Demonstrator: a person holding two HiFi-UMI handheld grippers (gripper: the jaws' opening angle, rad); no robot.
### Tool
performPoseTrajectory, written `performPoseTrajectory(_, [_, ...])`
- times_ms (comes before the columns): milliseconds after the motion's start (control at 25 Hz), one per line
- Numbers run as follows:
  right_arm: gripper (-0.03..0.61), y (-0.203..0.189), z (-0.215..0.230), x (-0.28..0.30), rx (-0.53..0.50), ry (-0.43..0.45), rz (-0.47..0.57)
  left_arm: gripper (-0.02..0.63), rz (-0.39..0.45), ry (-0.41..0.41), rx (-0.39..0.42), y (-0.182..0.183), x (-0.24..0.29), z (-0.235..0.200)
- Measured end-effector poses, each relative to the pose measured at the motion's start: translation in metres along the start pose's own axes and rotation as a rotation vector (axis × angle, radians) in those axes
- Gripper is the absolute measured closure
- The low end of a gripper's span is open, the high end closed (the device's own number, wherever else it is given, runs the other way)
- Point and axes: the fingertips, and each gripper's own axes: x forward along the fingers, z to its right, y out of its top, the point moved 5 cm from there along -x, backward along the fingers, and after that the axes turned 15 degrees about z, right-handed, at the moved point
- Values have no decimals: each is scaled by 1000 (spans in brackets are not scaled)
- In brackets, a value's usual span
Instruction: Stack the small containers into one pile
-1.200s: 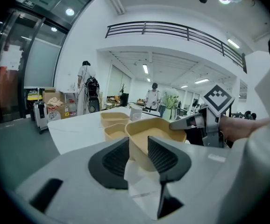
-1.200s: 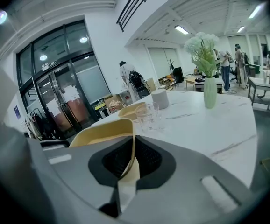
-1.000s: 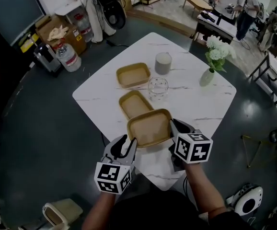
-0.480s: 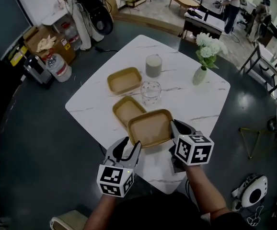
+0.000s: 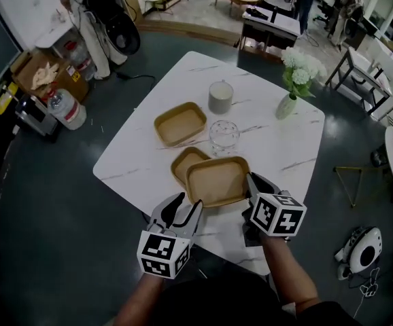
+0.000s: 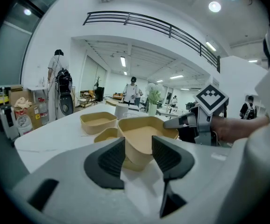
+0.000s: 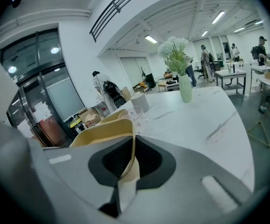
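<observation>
A tan container [image 5: 218, 180] hangs over the near part of the white table [image 5: 278, 148], covering most of a second tan container [image 5: 181, 163] below it. My right gripper [image 5: 251, 180] is shut on its right rim; in the right gripper view the thin wall [image 7: 104, 129] runs between the pads of the right gripper [image 7: 131, 148]. My left gripper [image 5: 188, 202] has just been opening. The held container's near corner [image 6: 146, 134] lies between the parted jaws of the left gripper [image 6: 138, 146], unpressed. A third tan container [image 5: 180, 123] sits farther back.
A clear glass [image 5: 224, 136] stands just behind the containers, with a grey cup [image 5: 220, 97] beyond it. A vase of white flowers [image 5: 288, 104] is at the table's far right. People, boxes and furniture stand on the floor around the table.
The held container has slid farther over the second container, which now shows only at its left edge. The left gripper's jaws have parted around the container's corner.
</observation>
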Motion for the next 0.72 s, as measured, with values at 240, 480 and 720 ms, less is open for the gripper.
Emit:
performPoseTrajectory(240, [565,-9,-15,12,45,-92,35,440,-22,-90,7,4,9,-30])
performPoseTrajectory(480, [565,-16,-19,15,124,-193,79,437,-47,-186,28,8,18,-44])
performPoseTrajectory(720, [563,-22,-20,15,179,-289,129,437,-74,-259,29,7,28,-56])
